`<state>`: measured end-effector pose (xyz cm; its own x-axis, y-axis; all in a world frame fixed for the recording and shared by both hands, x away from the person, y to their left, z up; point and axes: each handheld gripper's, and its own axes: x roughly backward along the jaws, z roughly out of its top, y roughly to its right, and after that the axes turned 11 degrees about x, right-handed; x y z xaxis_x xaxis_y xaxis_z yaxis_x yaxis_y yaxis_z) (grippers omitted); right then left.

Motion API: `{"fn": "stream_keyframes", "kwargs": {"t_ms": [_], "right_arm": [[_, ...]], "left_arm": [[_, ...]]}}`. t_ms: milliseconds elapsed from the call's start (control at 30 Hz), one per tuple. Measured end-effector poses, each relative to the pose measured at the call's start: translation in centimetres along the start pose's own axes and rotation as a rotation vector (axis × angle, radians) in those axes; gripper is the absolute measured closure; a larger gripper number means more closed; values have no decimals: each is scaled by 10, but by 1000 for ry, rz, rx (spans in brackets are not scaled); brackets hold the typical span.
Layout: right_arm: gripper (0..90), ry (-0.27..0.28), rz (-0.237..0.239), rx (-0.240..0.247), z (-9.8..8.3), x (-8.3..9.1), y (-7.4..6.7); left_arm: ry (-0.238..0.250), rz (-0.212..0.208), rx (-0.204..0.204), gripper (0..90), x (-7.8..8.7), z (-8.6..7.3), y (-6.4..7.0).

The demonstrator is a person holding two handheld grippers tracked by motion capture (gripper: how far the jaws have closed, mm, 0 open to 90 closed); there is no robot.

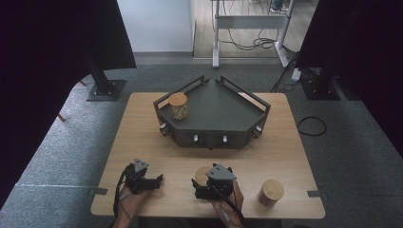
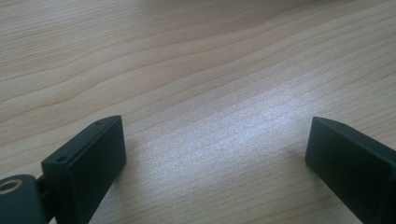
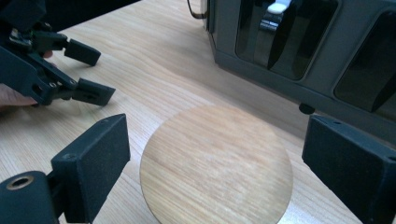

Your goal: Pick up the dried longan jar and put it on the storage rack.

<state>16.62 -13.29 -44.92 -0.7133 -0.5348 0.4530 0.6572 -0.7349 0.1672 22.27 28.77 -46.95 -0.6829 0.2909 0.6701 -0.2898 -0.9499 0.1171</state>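
Note:
A jar with a round wooden lid [image 1: 201, 174] [image 3: 216, 163] stands near the table's front edge. My right gripper [image 1: 202, 180] [image 3: 215, 149] hangs over it, open, with one jaw on each side of the lid and a small gap at both pads. To its left, my left gripper [image 1: 159, 180] [image 2: 215, 140] [image 3: 88, 70] rests low over bare wood, open, with nothing between its jaws. A second wooden-lidded jar [image 1: 271, 191] stands at the front right. A third jar [image 1: 179, 106], with pale contents, sits on the dark grey angular rack [image 1: 218, 109] [image 3: 299, 46].
The rack takes up the far middle of the wooden table [image 1: 142, 142], with small pale knobs [image 1: 195, 137] along its front face. Dark curtains hang at both sides. Cables [image 1: 311, 126] lie on the grey carpet to the right.

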Motion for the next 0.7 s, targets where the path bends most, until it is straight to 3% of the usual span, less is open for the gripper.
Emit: {"fn": "stream_keyframes", "kwargs": {"t_ms": [700], "right_arm": [[158, -29, -12, 13, -14, -11, -6]], "left_arm": [[-1, -1, -2, 51, 0, 0, 0]]}}
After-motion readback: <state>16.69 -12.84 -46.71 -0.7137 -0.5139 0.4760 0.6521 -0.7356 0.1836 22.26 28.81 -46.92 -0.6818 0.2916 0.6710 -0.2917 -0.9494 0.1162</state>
